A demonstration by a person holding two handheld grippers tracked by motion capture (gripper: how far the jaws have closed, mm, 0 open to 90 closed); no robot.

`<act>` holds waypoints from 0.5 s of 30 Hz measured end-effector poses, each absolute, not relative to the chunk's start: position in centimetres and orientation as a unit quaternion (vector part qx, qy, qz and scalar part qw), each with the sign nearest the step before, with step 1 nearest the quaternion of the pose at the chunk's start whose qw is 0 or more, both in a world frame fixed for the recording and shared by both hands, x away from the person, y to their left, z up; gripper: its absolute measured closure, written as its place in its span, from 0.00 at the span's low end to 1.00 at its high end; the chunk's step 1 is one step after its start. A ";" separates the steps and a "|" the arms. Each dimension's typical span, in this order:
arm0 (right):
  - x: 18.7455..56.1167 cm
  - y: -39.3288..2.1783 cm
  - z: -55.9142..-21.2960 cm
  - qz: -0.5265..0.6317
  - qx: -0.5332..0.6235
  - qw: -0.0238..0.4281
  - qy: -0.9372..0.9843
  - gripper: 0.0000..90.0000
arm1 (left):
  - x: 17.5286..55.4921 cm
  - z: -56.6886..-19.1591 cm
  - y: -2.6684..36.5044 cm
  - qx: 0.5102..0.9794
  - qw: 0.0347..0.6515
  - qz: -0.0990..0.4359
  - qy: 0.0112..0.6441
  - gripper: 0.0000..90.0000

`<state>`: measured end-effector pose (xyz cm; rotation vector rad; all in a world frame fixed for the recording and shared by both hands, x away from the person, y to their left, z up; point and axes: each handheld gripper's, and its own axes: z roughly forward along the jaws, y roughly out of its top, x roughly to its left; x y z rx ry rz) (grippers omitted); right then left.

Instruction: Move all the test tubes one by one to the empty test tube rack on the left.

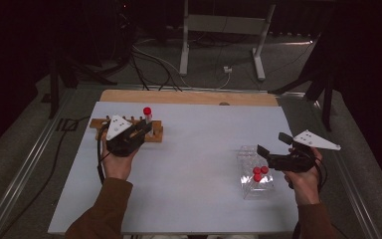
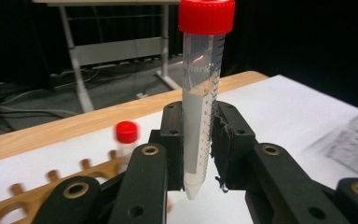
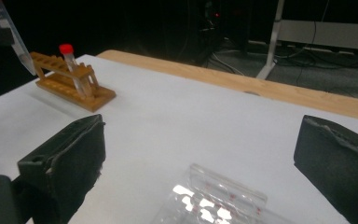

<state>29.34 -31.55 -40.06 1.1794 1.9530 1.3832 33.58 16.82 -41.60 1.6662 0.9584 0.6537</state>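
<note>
The left gripper holds a tube upright between its jaws, which are closed on the lower half of it. The tube is clear plastic with a red screw cap, a printed scale of black marks down one side, a white writing patch and a cone tip that pokes out just below the pads. In the left gripper view it hangs clear of the table, above the white top near the wooden rack.

In the high view the left gripper sits over the rack at the far left of the table, with the red cap showing above it. The rack is a low wooden frame with a row of holes; a second tube, also red-capped, stands tilted in it at the near end in the right gripper view, and shows blurred in the left gripper view.

The right gripper hovers at the right side of the table, jaws wide apart with nothing between them. Just beside and below it lies a clear plastic box, holding more red-capped tubes. In the right gripper view the box lies between the two open jaws, farther off, not touched.
</note>
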 end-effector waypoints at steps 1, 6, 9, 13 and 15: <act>29.3 -31.7 -40.1 0.503 0.431 0.237 0.711 0.02 | 33.7 -41.7 17.1 0.695 0.527 0.276 0.404 0.85; 29.0 -32.3 -40.4 0.506 0.437 0.240 0.703 0.02 | 34.7 -41.7 18.1 0.681 0.523 0.292 0.422 0.85; 29.0 -32.6 -40.4 0.512 0.439 0.241 0.698 0.02 | 35.1 -41.5 18.4 0.673 0.522 0.302 0.428 0.85; 28.7 -32.6 -40.8 0.508 0.438 0.243 0.700 0.02 | 35.7 -41.7 18.6 0.666 0.518 0.311 0.437 0.85; 28.6 -32.7 -41.0 0.511 0.441 0.241 0.697 0.02 | 36.1 -41.9 18.6 0.665 0.514 0.312 0.443 0.85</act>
